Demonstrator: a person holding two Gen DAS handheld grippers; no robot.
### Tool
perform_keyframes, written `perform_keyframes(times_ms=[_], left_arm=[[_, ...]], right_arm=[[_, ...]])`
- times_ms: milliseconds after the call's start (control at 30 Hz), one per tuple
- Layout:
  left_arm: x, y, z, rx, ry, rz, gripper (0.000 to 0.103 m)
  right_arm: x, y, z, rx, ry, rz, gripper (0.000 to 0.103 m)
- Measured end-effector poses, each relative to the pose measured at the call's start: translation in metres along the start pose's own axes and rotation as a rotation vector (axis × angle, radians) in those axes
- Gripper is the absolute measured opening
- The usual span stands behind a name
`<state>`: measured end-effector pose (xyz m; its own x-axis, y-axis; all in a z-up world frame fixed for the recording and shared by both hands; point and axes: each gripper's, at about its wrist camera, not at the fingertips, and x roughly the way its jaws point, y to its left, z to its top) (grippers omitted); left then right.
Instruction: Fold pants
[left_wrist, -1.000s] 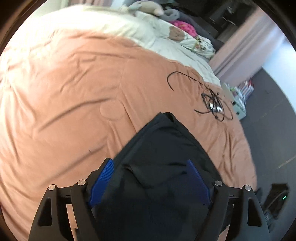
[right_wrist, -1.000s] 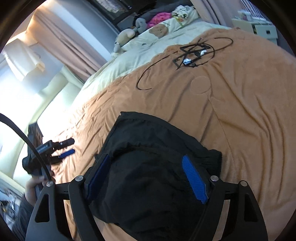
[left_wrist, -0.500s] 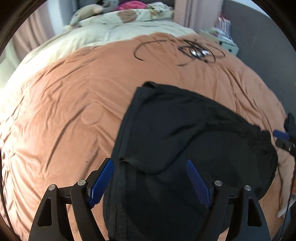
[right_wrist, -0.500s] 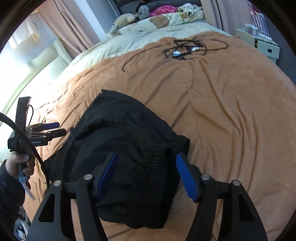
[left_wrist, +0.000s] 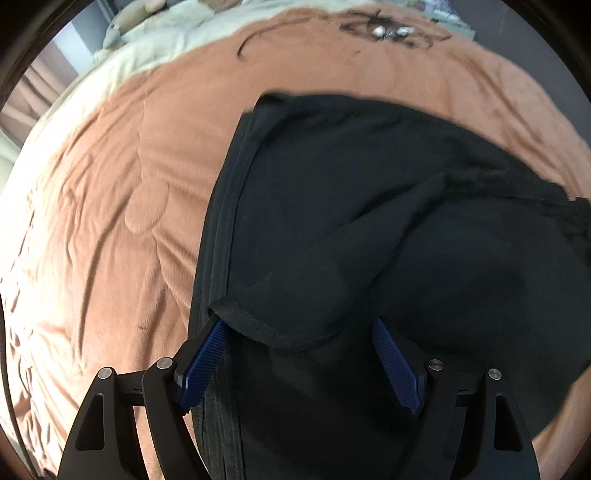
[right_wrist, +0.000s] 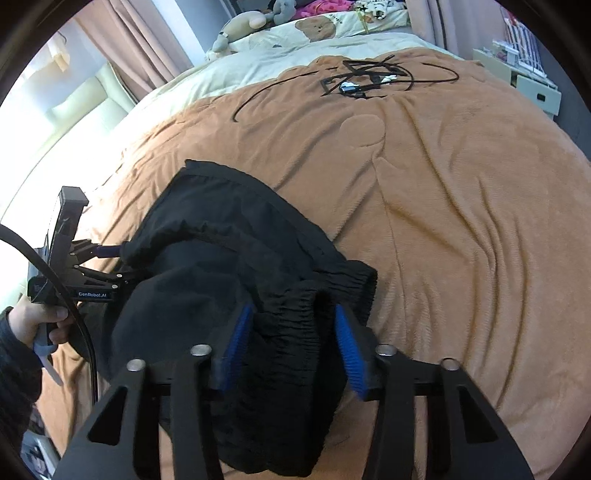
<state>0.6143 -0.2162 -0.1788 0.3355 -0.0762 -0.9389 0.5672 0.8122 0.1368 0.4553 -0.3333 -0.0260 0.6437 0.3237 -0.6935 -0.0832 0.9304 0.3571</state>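
Note:
Black pants (left_wrist: 369, 221) lie rumpled on an orange blanket (left_wrist: 110, 184). My left gripper (left_wrist: 297, 326) points steeply down over them with its jaws wide; a folded hem edge lies between the blue pads, unpinched. In the right wrist view the pants (right_wrist: 221, 258) show their gathered elastic waistband nearest me. My right gripper (right_wrist: 291, 314) is closing on that waistband, and the bunched fabric fills the gap and touches both pads. At the left of that view, a hand (right_wrist: 44, 321) holds the left gripper (right_wrist: 123, 264) at the pants' far edge.
The orange blanket (right_wrist: 461, 221) covers most of the bed. A tangle of black cables (right_wrist: 365, 79) lies beyond the pants. Plush toys and pillows (right_wrist: 240, 26) sit at the head of the bed. A white drawer unit (right_wrist: 535, 88) stands beside the bed.
The right gripper's jaws have narrowed from wide apart onto the waistband. The left gripper has rolled and sunk closer to the pants, reaching their edge with its jaws still wide.

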Motion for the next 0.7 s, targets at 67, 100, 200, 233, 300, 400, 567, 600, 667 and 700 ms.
perform_keyframes(times_ms=[67,100,200,233,300,400,567,600,667,700], left_arm=[[0.003,0.004,0.001,0.000,-0.003,0.024,0.082],[0.001,0.007,0.002,0.001,-0.015,0.059,0.081],[-0.005,0.018,0.004,-0.017,-0.035,0.130,0.061],[-0.007,0.024,0.006,-0.035,-0.043,0.131,0.054],[-0.013,0.031,0.009,-0.051,-0.076,0.106,0.047],[-0.021,0.032,0.015,-0.029,-0.122,0.078,0.046],[-0.023,0.027,0.023,-0.006,-0.143,0.050,0.008],[-0.022,0.029,0.025,-0.009,-0.148,0.044,0.007],[-0.026,0.027,0.029,-0.014,-0.182,0.054,0.006],[-0.030,0.028,0.033,-0.021,-0.197,0.062,0.006]], right_arm=[[-0.002,0.000,-0.001,-0.010,-0.006,-0.015,0.018],[-0.003,0.001,-0.001,-0.013,-0.008,-0.016,0.014],[-0.009,0.000,-0.002,-0.015,-0.022,-0.012,0.010],[-0.012,0.000,-0.003,-0.012,-0.030,-0.007,0.010],[-0.016,-0.001,-0.003,-0.010,-0.041,-0.005,0.009],[-0.018,-0.001,-0.004,-0.014,-0.048,-0.003,0.008],[-0.023,-0.003,-0.004,-0.006,-0.070,0.014,0.005],[-0.024,-0.004,-0.004,-0.003,-0.074,0.016,0.004],[-0.027,-0.006,-0.003,0.005,-0.092,0.018,0.004],[-0.028,-0.007,-0.003,0.010,-0.099,0.020,0.004]])
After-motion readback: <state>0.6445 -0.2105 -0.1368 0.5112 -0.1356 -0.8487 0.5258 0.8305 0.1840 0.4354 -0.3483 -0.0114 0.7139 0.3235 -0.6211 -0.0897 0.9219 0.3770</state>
